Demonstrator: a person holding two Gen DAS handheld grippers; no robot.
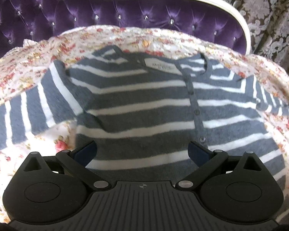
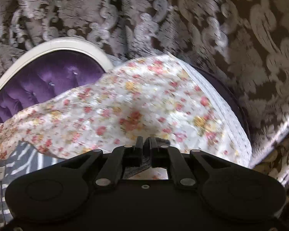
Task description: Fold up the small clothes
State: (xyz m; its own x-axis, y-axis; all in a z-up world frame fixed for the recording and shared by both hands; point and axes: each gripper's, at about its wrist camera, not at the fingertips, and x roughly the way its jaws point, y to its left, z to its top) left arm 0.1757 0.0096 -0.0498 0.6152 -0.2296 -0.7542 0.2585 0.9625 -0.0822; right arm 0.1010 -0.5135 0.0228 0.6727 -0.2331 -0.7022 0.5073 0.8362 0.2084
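Sweater (image 1: 136, 104) lies flat, neck far, sleeves left and right. Right gripper (image 2: 146, 144) pinches its gray right edge; left gripper (image 1: 142, 150), spread wide, hangs over the hem.

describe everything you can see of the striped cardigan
The striped cardigan is a soft, fuzzy-looking knit in wide grey and narrower white bands, with a buttoned grey placket down the front and a pale label inside the neckline. It lies face up, spread on the floral bedspread, one sleeve stretched out to the side. The open left gripper hovers over its hem. The right gripper is shut on a bit of grey knit, apparently its other sleeve.
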